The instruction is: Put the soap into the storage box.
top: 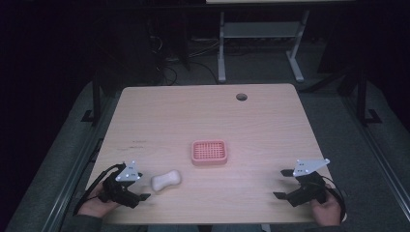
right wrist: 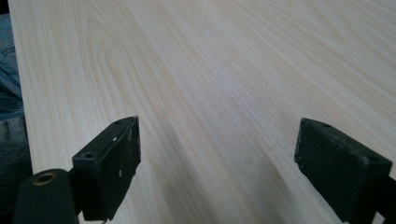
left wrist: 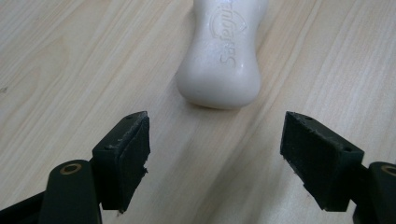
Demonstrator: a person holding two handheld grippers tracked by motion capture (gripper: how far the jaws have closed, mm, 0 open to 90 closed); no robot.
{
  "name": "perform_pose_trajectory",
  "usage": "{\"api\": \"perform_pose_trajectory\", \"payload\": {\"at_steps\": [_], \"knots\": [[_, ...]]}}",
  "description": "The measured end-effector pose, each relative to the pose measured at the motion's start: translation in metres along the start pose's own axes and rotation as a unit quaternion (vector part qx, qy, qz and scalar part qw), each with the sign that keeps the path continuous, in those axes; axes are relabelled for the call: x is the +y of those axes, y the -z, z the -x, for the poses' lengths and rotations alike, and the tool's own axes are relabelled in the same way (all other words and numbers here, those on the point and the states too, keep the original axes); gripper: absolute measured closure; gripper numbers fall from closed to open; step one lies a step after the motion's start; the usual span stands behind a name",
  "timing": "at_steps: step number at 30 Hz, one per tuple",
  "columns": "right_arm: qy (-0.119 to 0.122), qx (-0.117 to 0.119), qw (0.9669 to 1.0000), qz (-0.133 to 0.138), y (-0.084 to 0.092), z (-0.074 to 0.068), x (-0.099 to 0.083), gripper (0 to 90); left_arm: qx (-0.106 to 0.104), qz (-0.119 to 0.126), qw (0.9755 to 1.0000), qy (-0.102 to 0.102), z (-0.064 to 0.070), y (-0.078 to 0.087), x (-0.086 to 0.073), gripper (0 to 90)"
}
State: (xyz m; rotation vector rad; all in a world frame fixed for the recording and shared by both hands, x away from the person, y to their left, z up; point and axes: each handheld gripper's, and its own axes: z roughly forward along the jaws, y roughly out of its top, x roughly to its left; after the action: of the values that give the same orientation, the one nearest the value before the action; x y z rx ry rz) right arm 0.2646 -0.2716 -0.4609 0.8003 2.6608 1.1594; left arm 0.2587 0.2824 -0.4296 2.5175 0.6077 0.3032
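The left gripper (left wrist: 215, 158) has its jaws spread wide with nothing between them, their black pads tilted down toward the bare wood of the table (top: 270, 116). Just ahead of the jaw tips, not touching them, lies the white soap bar (left wrist: 219, 60), waisted in the middle, embossed lettering on top, its rounded near end pointing back at the gap between the jaws. In the high view the same left gripper (top: 142, 189) sits low at the near left edge of the table, held by the person's left hand (top: 96, 205), which comes in from the bottom edge with the gripper aimed rightward at the soap bar (top: 166, 180). Beyond the soap, nearer the middle of the table and apart from it, stands a pink soap dish (top: 209, 152) with a gridded top. The right gripper (right wrist: 217, 168) also has its jaws wide apart and empty, over plain wood. In the high view the right gripper (top: 283, 183) rests at the near right edge, gripped by the right hand (top: 326, 210), jaws pointing left, well apart from both soap and dish.
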Motion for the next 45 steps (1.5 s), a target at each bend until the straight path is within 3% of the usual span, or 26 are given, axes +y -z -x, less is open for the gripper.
{"api": "perform_pose_trajectory", "payload": {"at_steps": [20, 32, 45], "knots": [[0.0, 0.004, 1.0, -0.003, -0.002, 0.0, 0.001, 14.2, -0.008, 0.003, 0.9999, -0.006, 0.0, -0.006, 0.014, 23.4], [0.004, 0.005, 1.0, -0.005, -0.003, 0.0, 0.002, 14.1, -0.006, 0.011, 0.9997, -0.02, 0.0, -0.007, 0.027, 23.2], [0.004, 0.006, 1.0, -0.007, -0.003, 0.0, 0.002, 14.2, -0.016, 0.001, 0.9996, -0.022, -0.001, -0.014, 0.032, 22.6]]}}
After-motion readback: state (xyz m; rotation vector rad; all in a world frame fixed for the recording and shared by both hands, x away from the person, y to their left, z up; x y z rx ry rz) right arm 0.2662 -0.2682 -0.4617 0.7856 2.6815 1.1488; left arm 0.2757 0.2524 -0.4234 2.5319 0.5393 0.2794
